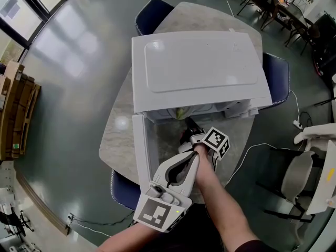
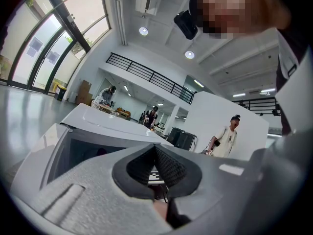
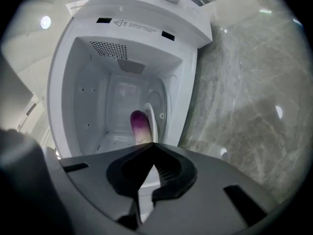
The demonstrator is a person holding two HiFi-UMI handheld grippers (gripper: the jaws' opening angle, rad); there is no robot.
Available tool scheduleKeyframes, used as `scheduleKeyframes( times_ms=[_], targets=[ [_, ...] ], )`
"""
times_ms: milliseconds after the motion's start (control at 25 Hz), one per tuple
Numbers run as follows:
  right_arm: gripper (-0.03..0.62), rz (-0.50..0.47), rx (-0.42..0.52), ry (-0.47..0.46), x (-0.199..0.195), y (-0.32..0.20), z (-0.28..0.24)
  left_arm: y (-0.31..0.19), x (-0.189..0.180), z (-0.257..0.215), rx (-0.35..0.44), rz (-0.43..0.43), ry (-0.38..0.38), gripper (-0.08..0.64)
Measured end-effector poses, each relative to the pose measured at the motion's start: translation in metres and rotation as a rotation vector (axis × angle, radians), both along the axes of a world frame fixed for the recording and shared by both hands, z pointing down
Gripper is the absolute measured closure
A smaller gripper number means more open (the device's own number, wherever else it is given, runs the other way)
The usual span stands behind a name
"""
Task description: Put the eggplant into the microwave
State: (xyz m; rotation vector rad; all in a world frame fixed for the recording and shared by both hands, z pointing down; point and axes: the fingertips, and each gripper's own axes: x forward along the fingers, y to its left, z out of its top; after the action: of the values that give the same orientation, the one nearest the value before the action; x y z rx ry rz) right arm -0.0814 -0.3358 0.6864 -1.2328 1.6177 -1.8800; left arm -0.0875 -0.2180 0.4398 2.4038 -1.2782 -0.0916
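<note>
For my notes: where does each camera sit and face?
Head view: on the person's head, steeply down onto the white boxy microwave; both forearms show.
Left gripper view: on the left tool, upward past the microwave; person's head shows.
Right gripper view: on the right tool, into the microwave at the purple eggplant.
All share the microwave.

Left gripper: jaws closed tip to tip, nothing between; held low in front of the microwave, tilted up toward its mouth.
Right gripper: jaws together, empty; tips at the microwave's opening, aimed inside.
Right forearm: stretched toward the microwave's front.
Left forearm: farther back from the microwave, barely in view.
</note>
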Motion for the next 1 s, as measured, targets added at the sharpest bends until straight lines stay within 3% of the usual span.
scheduleKeyframes(
  times_ms=[720, 1000],
  targets=[
    [0.589, -0.054, 0.044, 0.042, -0.014, -0.041, -0.001, 0.0, -0.008, -0.001, 0.019, -0.02, -0.008, 0.552],
    [0.589, -0.067, 0.071, 0.034, -0.011, -0.034, -0.014, 0.002, -0.007, 0.0, 0.007, -0.027, -0.011, 0.552]
  ],
)
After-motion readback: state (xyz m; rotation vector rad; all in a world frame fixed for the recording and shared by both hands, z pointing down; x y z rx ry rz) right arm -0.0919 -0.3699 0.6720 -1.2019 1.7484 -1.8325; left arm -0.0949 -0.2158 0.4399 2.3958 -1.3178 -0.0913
